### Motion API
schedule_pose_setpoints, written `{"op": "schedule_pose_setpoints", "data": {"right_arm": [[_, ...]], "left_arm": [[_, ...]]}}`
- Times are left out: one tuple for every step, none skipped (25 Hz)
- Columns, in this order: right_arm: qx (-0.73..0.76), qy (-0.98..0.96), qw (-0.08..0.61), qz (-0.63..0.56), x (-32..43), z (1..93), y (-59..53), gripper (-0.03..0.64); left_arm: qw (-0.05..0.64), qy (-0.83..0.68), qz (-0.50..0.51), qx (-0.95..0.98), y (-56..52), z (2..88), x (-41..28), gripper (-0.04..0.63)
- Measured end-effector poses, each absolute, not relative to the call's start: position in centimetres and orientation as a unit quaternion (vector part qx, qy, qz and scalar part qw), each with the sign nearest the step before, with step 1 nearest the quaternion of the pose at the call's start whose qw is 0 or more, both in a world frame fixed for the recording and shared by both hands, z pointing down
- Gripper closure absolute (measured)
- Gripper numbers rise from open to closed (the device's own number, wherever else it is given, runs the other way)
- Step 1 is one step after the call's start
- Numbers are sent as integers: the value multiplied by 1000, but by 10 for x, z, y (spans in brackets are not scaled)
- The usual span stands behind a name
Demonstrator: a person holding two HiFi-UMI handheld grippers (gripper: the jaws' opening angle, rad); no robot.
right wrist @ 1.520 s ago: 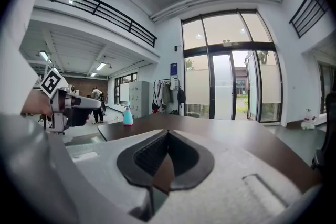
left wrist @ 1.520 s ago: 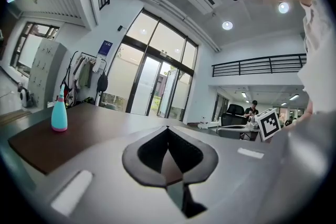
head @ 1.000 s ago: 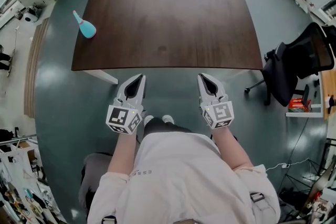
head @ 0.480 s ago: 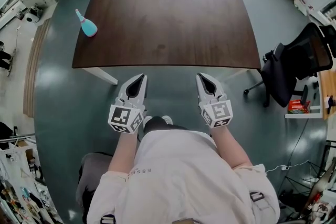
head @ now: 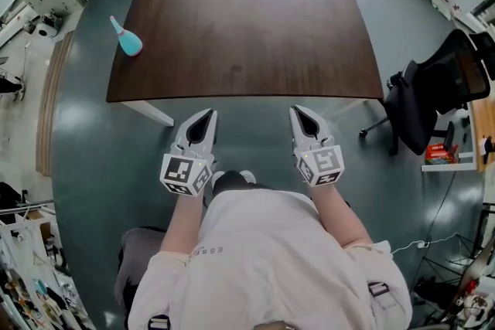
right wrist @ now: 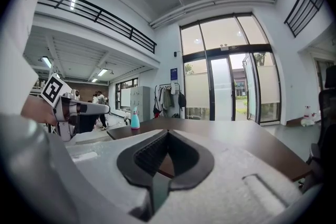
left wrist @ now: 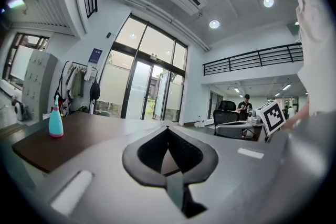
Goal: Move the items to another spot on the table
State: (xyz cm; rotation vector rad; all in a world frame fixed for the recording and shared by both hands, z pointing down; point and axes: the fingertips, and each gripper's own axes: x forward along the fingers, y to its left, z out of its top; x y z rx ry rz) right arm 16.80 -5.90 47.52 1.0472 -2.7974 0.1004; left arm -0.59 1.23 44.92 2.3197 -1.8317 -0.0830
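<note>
Just teal bottle (head: pixel 128 42), paler tapered nozzle, upright at table (head: pixel 247 35) corner.

Pale letters "ESSE" are showing on the person's shirt (head: pixel 210 251); the blue wall sign (left wrist: pixel 95 55) is staying too small to read.

Pale pink top (head: pixel 271 259); light-grey left tongs (head: pixel 207 115), right tongs (head: pixel 295 111), black pads (right wrist: pixel 148 153), black-white marker cubes (head: pixel 184 175).
</note>
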Motion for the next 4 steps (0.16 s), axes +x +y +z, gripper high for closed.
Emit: {"op": "schedule_pose_setpoints", "data": {"right_arm": [[349,-934,76,31,166,474,-59,624],[348,-934,77,30,165,474,-59,624],[348,-934,77,29,164,473,-59,624],[348,-934,78,28,163,473,-59,624]], "left_arm": [[92,-618,-29,781,13,449,-8,580],[92,-618,-29,780,13,449,-9,580],[92,-619,-30,780,13,448,-10,580],[91,-619,-31,779,13,448,-11,580]]}}
